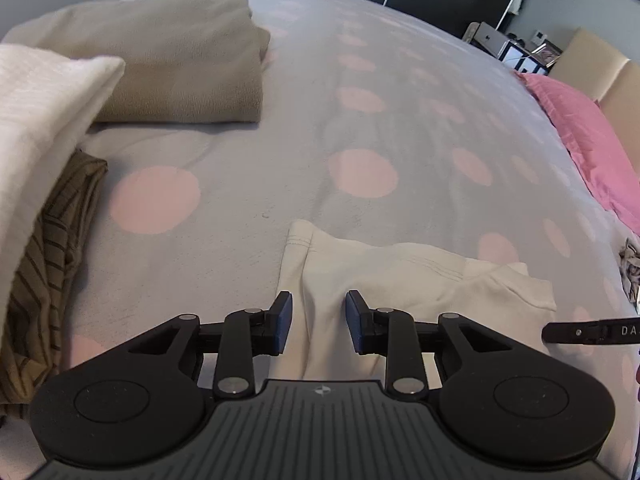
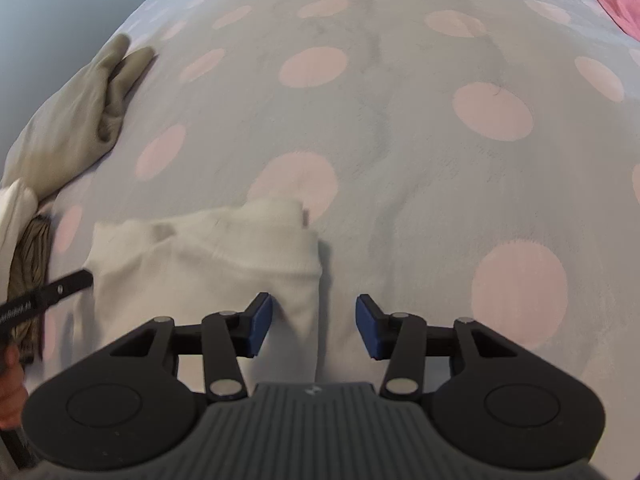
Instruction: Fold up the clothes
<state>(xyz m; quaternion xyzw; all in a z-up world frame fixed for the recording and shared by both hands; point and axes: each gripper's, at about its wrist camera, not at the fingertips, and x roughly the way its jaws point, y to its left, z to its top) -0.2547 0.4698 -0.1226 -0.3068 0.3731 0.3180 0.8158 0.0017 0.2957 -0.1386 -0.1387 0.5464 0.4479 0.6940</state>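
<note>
White garment (image 1: 400,280) on bed (image 1: 320,120) beneath both grippers' parted, empty fingers (image 1: 282,322), its near edge hidden behind them.

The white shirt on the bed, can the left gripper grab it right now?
Probably yes. The left gripper is open right over the white shirt, with a ridge of its cloth between the fingers and nothing in the way. The pads don't seem to press on it yet.
</note>
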